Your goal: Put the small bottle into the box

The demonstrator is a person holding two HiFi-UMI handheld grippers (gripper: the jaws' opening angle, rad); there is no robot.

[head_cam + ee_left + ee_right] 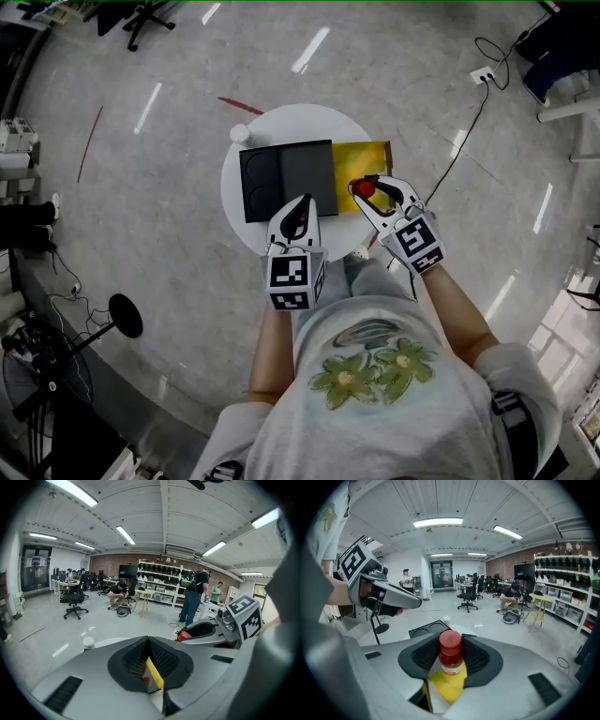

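The right gripper (pixel 367 187) is clamping the small red-capped glass bottle (pixel 451 660), holding it just above the flat yellow rectangular box (pixel 367 157). Left of that box, the left gripper (pixel 302 204) is hovering, jaws pressed together, over the black tray (pixel 281 173) with 2 round hollows.

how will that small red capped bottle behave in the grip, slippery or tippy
The small bottle looks rigid, so it probably won't deform between the fingers of the right gripper. Its round, smooth-looking body may slip or twist under a light squeeze. It's small, likely light, and taller than wide, so it could tip when set down.
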